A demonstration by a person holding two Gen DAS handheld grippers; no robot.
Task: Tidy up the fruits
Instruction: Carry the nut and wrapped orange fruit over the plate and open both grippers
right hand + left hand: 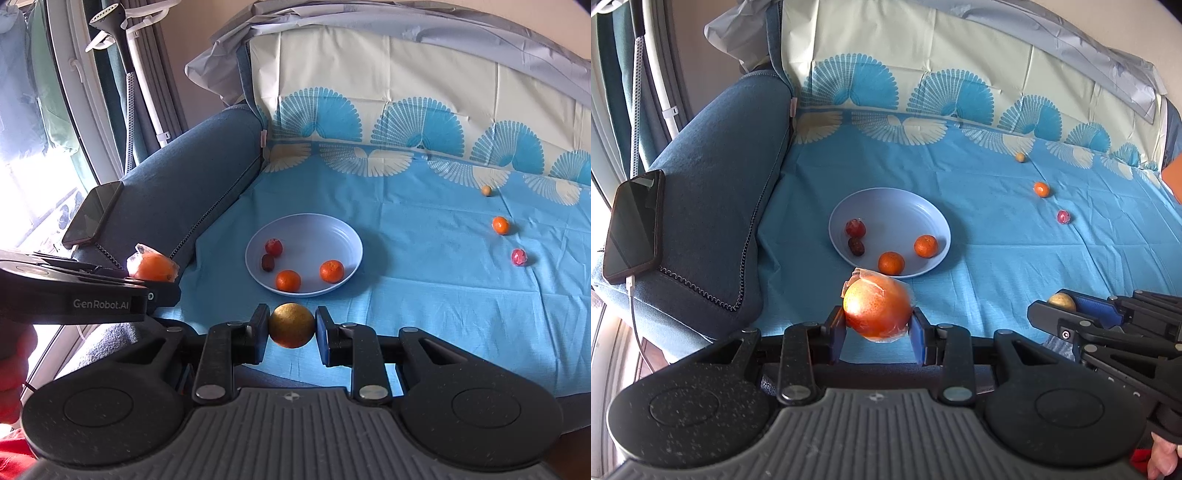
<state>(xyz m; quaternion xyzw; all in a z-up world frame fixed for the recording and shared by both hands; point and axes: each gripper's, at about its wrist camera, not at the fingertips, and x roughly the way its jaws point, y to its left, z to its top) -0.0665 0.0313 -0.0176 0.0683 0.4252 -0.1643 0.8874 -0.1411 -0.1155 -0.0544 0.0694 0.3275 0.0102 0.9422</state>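
My left gripper [878, 325] is shut on a large plastic-wrapped orange [877, 309], held just in front of the pale blue plate [905, 206]. The plate holds two mandarins [891, 263] [926, 246], a red fruit [855, 228] and a dark date [856, 246]. My right gripper [291, 326] is shut on a brownish-yellow round fruit [291, 325], also in front of the plate [314, 232]. In the right wrist view the left gripper [155, 284] with its orange [153, 266] is at the left.
On the blue cloth at the right lie a small tan fruit [1020, 157], a mandarin [1041, 189] and a red wrapped fruit [1063, 216]. A phone [633, 225] with a cable rests on the blue sofa arm [713, 206] at the left. The sofa back rises behind.
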